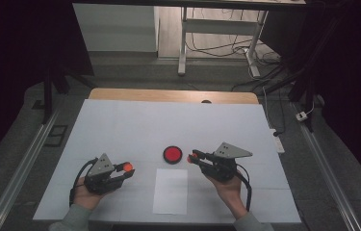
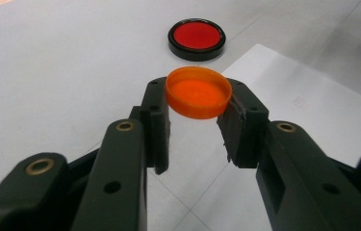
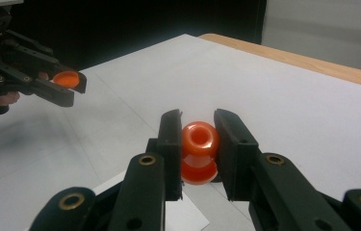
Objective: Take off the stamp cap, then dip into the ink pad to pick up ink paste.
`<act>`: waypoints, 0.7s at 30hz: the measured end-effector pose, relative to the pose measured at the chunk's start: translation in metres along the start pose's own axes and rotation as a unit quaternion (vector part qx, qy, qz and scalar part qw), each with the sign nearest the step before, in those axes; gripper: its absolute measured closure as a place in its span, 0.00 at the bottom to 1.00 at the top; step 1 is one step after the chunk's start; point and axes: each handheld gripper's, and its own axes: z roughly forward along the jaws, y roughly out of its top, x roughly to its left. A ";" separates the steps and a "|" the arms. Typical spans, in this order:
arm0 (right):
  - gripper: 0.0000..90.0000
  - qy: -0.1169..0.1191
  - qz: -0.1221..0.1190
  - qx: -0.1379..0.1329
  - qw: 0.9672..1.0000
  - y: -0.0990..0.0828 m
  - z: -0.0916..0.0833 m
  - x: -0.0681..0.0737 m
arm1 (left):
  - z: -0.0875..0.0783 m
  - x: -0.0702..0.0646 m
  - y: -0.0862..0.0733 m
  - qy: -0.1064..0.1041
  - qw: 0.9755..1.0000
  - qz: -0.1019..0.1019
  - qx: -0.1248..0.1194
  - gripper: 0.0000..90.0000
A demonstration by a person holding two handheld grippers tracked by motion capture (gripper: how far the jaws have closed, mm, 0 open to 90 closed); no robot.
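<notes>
Closest to me, the left claw (image 2: 195, 126) pinches a shallow orange plastic cap (image 2: 198, 91) by its rim; I judge it light, stiff, slippery. The right claw (image 3: 198, 126) clamps a small orange spool-shaped piece (image 3: 199, 151) above the white table (image 1: 120, 130). Between them sit a black-rimmed red disc (image 1: 173, 154) and a white paper sheet (image 1: 170, 191), nothing blocking.

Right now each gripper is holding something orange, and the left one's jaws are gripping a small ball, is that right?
Not quite. The left gripper holds a shallow orange cap, open side up, as the left gripper view shows. The right gripper does hold something orange, a rounded piece.
</notes>
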 end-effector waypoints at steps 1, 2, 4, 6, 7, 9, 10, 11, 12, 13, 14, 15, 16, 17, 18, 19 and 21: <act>0.81 0.000 0.000 0.000 1.000 0.000 0.000 0.000 | 0.001 0.000 0.000 0.000 1.000 0.000 0.001 0.72; 0.81 0.000 0.000 0.000 1.000 0.000 0.000 0.000 | 0.002 0.000 0.000 0.000 1.000 0.002 0.003 0.72; 0.81 -0.001 0.001 0.000 1.000 0.000 0.000 0.000 | 0.002 0.000 0.000 0.001 1.000 0.002 0.004 0.72; 0.81 -0.001 0.000 0.001 1.000 0.000 0.000 0.000 | 0.001 0.001 0.000 0.001 1.000 0.000 0.002 0.72; 0.81 -0.001 -0.001 0.001 1.000 0.000 0.000 0.000 | 0.001 0.001 0.000 0.001 1.000 0.000 0.002 0.72; 0.81 -0.001 -0.001 0.000 1.000 0.000 0.001 0.000 | 0.001 0.001 0.000 0.001 1.000 0.000 0.002 0.72; 0.81 0.000 -0.001 0.001 1.000 0.000 0.001 0.000 | 0.001 0.001 0.000 0.001 1.000 -0.001 0.003 0.72; 0.81 0.000 -0.001 0.002 1.000 0.000 0.002 0.000 | 0.001 0.001 0.000 0.001 1.000 0.000 0.002 0.72; 0.81 0.000 -0.001 0.002 1.000 0.000 0.002 0.000 | 0.002 0.001 0.000 0.001 1.000 0.000 0.003 0.72; 0.81 -0.001 -0.002 0.003 1.000 0.000 0.002 0.000 | 0.002 0.001 0.000 0.001 1.000 0.000 0.003 0.72; 0.81 -0.001 -0.002 0.003 1.000 0.000 0.002 0.000 | 0.002 0.001 0.000 0.000 1.000 0.000 0.003 0.72; 0.81 -0.001 -0.001 0.002 1.000 0.000 0.002 -0.001 | 0.002 0.001 0.000 0.000 1.000 0.000 0.003 0.72; 0.81 -0.002 -0.001 0.001 1.000 0.000 0.002 -0.001 | 0.002 0.001 0.000 0.000 1.000 0.001 0.004 0.72; 0.81 -0.002 -0.001 0.001 1.000 0.000 0.002 -0.001 | 0.002 0.001 0.000 0.000 1.000 0.001 0.004 0.72; 0.81 -0.002 0.000 0.000 1.000 0.000 0.002 -0.002 | 0.003 0.001 0.000 -0.001 1.000 0.001 0.004 0.72; 0.81 -0.003 0.000 0.000 1.000 0.000 0.003 -0.002 | 0.003 0.000 0.000 -0.001 1.000 0.002 0.004 0.72; 0.81 -0.002 -0.001 0.002 1.000 0.001 0.003 -0.003 | 0.004 0.000 0.000 -0.002 1.000 0.001 0.005 0.72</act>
